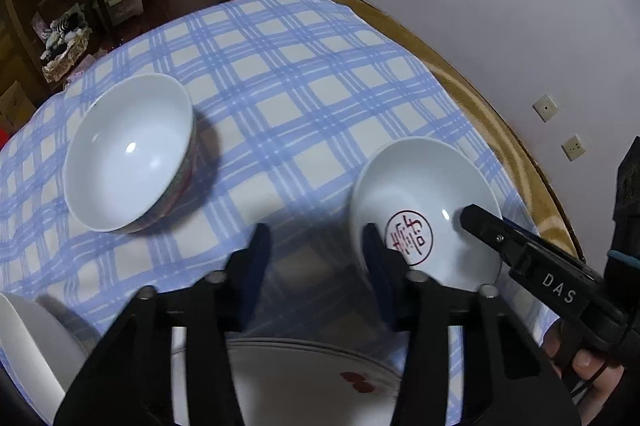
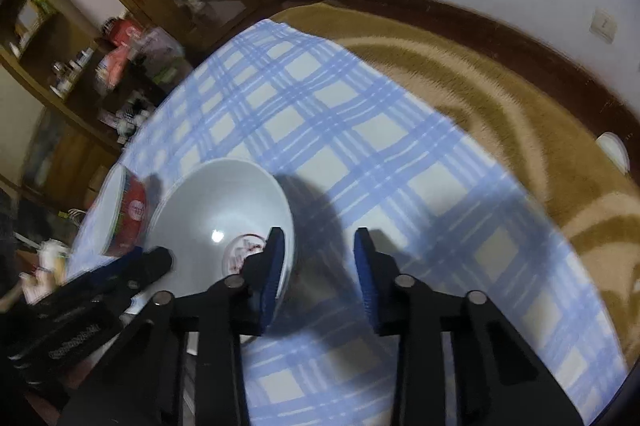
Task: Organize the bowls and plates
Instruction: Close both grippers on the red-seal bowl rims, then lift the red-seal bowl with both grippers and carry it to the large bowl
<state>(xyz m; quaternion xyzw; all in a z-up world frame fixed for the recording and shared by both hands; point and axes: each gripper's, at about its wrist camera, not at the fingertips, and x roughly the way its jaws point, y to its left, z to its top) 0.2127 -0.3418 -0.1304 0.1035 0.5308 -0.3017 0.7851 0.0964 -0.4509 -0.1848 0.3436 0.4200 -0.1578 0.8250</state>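
A white bowl with a red seal mark (image 1: 430,204) stands on the blue checked cloth at right; it also shows in the right wrist view (image 2: 224,214). My left gripper (image 1: 316,238) is open and empty, its right finger at this bowl's near rim. My right gripper (image 2: 318,246) is open, its left finger (image 2: 274,258) over the bowl's rim; its finger shows in the left wrist view (image 1: 484,224). A white bowl with a red patterned outside (image 1: 128,152) stands at left, also seen in the right wrist view (image 2: 124,210). A white plate with red marks (image 1: 312,378) lies below my left gripper.
Another white dish (image 1: 28,346) sits at the lower left edge. The cloth (image 1: 288,86) covers a brown blanket (image 2: 500,98) next to a white wall. Shelves with clutter (image 1: 68,6) stand beyond the far left. A small white round object (image 2: 612,150) lies on the blanket.
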